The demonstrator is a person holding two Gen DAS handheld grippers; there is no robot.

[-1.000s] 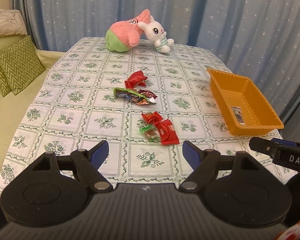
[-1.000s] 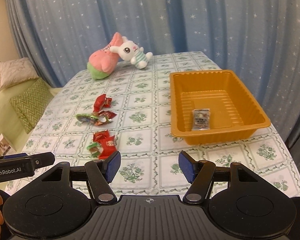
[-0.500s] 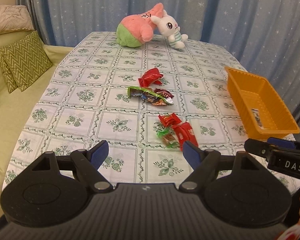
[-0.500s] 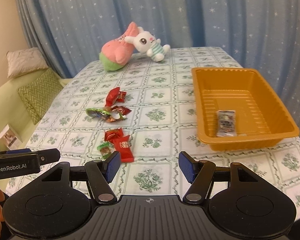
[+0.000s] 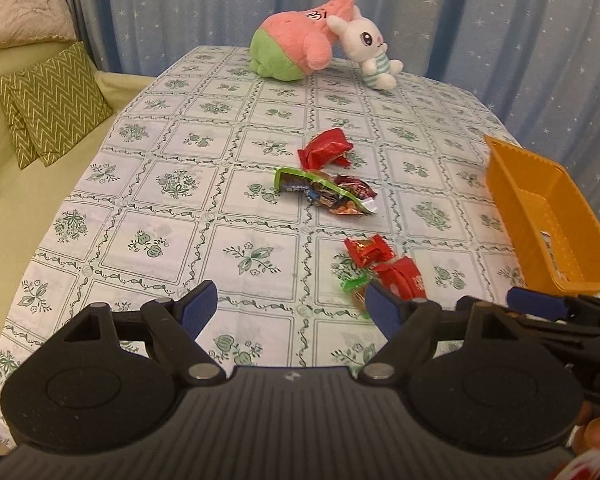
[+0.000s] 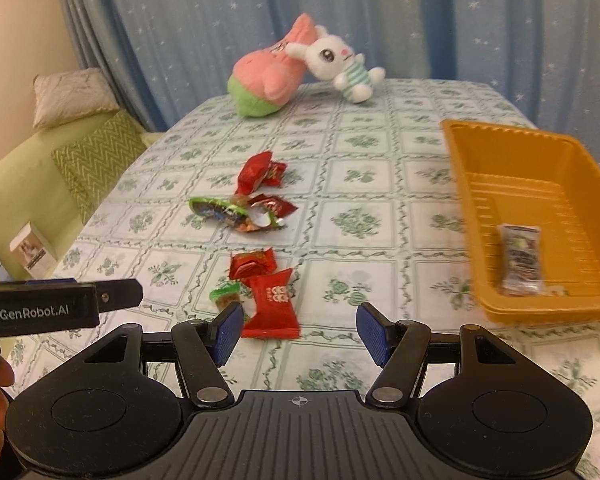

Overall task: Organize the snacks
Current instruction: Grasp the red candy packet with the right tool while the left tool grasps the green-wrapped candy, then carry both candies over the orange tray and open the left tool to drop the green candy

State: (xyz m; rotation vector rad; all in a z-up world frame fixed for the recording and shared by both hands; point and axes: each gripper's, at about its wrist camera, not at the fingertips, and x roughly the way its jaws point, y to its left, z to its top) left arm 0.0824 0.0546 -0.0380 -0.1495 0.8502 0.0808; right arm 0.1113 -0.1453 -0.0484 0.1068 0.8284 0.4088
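While my right gripper [image 6: 300, 330] holds its fingers spread, the red snack packet [image 6: 274, 304] lies at eleven o'clock, touching neither; left fingers [image 5: 198, 310] likewise spread.

Cloth, foil and plastic under my two cameras.

I see a matt printed cloth covering the table [image 6: 380, 240], and glossy, crinkled foil on the red snack packet [image 6: 273, 306] and on the other snack wrappers [image 5: 328, 194] beyond it. The orange tray [image 6: 476, 312] looks like smooth, faintly shiny plastic with a ribbed floor, holding one shiny wrapped snack [image 6: 520, 258]. My right gripper [image 6: 300, 330] is matt black plastic with ridged blue pads [image 6: 370, 330]. The pink plush [image 5: 292, 46] and white rabbit [image 5: 370, 54] are fuzzy fabric; the curtain [image 6: 420, 12] is soft cloth.
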